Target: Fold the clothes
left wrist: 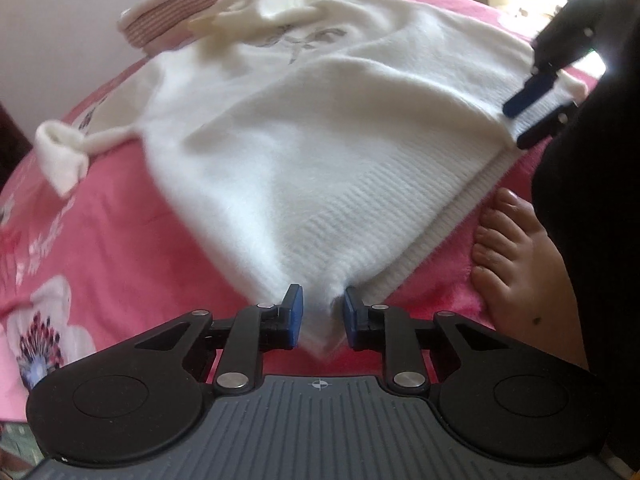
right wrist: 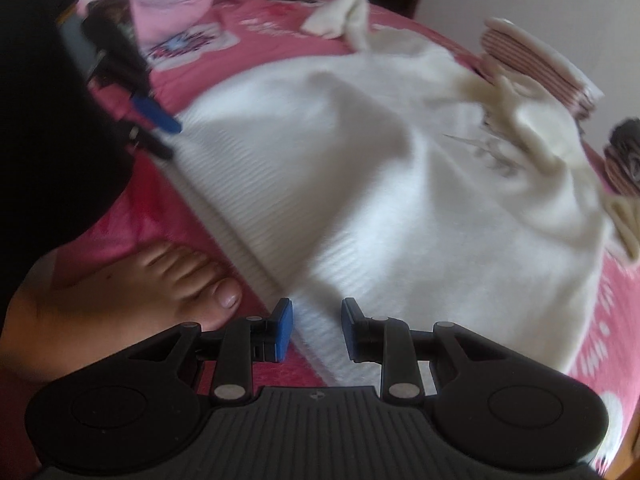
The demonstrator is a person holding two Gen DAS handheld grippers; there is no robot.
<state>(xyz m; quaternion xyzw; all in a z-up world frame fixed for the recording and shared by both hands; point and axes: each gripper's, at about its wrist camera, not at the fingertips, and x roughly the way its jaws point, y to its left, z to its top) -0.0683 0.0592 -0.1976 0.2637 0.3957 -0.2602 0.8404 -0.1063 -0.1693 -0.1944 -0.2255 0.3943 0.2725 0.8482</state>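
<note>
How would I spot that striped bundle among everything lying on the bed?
Start at the pink flowered bedspread and the big fluffy white sweater spread over it. Look past the sweater's far collar end: the folded stack of pink-and-white striped cloth lies there. Its thin stripes set it apart from the plain cream pieces beside it.

Left gripper (left wrist: 322, 316) angled downward, jaws slightly parted, right gripper (right wrist: 316, 330) likewise
</note>
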